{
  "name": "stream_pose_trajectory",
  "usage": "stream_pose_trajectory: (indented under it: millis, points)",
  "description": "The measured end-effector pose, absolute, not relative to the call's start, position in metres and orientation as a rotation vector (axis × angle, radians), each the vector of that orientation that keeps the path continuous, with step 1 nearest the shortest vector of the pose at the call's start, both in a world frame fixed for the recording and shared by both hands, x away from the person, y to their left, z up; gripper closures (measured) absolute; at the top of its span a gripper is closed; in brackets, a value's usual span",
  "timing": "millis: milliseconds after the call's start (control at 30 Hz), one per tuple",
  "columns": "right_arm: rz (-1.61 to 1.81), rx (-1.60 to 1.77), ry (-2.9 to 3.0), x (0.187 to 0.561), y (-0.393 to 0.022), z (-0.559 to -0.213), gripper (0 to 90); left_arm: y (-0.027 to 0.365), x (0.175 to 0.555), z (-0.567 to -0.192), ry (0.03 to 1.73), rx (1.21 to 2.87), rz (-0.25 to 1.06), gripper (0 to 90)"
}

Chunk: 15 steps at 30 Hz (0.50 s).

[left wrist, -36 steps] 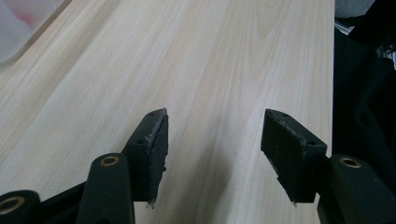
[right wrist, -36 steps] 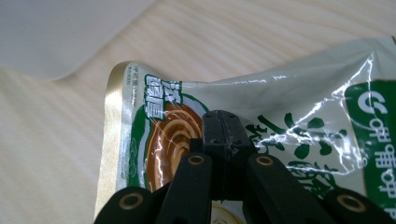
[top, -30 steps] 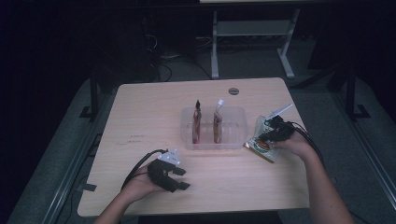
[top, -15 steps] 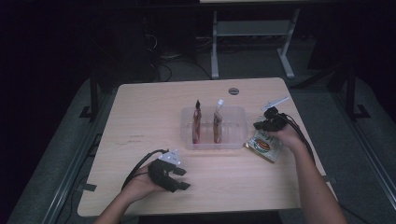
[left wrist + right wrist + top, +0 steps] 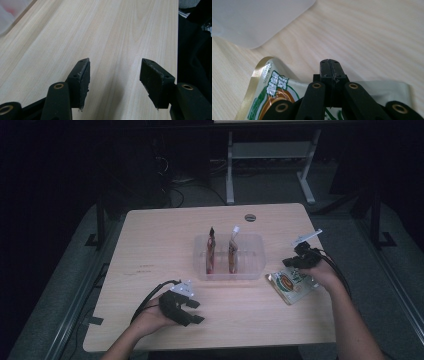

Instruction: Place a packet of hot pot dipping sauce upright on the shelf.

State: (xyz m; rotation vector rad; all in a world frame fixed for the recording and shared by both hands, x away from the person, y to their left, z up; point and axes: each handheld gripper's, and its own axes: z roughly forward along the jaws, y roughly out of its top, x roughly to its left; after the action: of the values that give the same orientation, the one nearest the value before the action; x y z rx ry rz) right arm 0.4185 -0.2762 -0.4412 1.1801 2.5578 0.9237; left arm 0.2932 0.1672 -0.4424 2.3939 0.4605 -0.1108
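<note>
The right claw (image 5: 300, 261) hovers over the far edge of a flat snack packet (image 5: 291, 284), which lies on the counter (image 5: 160, 245) just right of the clear plastic tray (image 5: 255, 265). In the right gripper view its jaws are pressed together with nothing visibly between them, the packet (image 5: 272, 95) lying beneath them. Two upright packets (image 5: 221, 251) stand inside the tray. The left claw (image 5: 192, 311) rests on the counter nearer the person than the tray, to its left; its jaws are spread with only bare wood between them.
</note>
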Motion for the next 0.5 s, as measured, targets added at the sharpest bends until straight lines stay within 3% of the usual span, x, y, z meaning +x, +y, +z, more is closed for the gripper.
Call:
stream_pose_trajectory:
  millis: [233,500]
  points:
    - [0.890,1.363,2.351,0.407,-0.335,-0.433,90.0,0.169,0.295,-0.442,0.466,2.390,-0.107,41.0]
    - [0.793,1.401,2.375,0.412,-0.342,-0.450,90.0,0.167,0.295,-0.442,0.457,2.397,-0.110,41.0]
